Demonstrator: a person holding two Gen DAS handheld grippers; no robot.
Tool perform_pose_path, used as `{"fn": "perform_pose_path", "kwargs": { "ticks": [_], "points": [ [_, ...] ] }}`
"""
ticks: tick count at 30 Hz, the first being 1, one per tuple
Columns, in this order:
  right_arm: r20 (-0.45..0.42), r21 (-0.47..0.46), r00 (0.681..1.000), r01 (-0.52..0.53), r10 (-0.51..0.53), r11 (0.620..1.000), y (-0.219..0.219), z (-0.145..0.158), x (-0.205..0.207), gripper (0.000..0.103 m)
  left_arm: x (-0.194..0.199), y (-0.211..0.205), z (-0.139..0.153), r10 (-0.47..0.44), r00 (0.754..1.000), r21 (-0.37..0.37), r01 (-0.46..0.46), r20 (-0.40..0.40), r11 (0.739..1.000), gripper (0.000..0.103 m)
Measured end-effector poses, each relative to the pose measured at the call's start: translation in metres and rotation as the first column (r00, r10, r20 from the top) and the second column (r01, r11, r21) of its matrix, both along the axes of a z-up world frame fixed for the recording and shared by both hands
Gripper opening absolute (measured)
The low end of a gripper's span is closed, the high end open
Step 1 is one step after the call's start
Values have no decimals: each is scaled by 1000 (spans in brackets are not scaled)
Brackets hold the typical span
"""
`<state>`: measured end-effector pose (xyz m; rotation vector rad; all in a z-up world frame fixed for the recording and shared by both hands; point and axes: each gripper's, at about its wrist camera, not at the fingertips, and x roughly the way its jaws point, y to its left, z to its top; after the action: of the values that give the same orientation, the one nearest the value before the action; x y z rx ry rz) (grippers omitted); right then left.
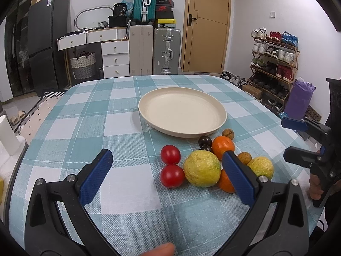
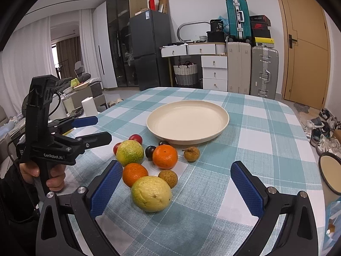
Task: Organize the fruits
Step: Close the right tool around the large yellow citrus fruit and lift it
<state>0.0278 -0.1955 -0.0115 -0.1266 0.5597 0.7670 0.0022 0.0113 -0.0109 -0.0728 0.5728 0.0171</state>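
A cream plate (image 1: pixel 182 115) (image 2: pixel 187 123) sits mid-table on the checked cloth, with nothing on it. The fruits lie in a cluster just in front of it: two red tomatoes (image 1: pixel 170 154), a big yellow-green citrus (image 1: pixel 202 168) (image 2: pixel 130 152), a second yellow citrus (image 2: pixel 151 194), two oranges (image 2: pixel 165 156) (image 2: pixel 134 173), dark plums (image 2: pixel 150 151) and brown lychees (image 2: pixel 168 178). My left gripper (image 1: pixel 166 153) is open, low over the cloth, its right finger beside the big citrus. My right gripper (image 2: pixel 177 164) is open, with the yellow citrus between its fingers but untouched.
A cream enamel mug (image 2: pixel 330 172) stands near the table's right edge. Off the left edge is a white cylinder (image 1: pixel 6 136). Each gripper shows in the other's view, held by a hand (image 2: pixel 53 177). Beyond the table are suitcases, drawers and a shoe rack.
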Motion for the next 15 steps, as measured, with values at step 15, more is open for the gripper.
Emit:
{"fn": "perform_pose_path", "kwargs": {
  "ticks": [15],
  "points": [
    [-189,-51,979,-91,80,995,15,-19,3,103,-1,-12,-3,-36,998,14,36,-58,999,102]
  ]
}}
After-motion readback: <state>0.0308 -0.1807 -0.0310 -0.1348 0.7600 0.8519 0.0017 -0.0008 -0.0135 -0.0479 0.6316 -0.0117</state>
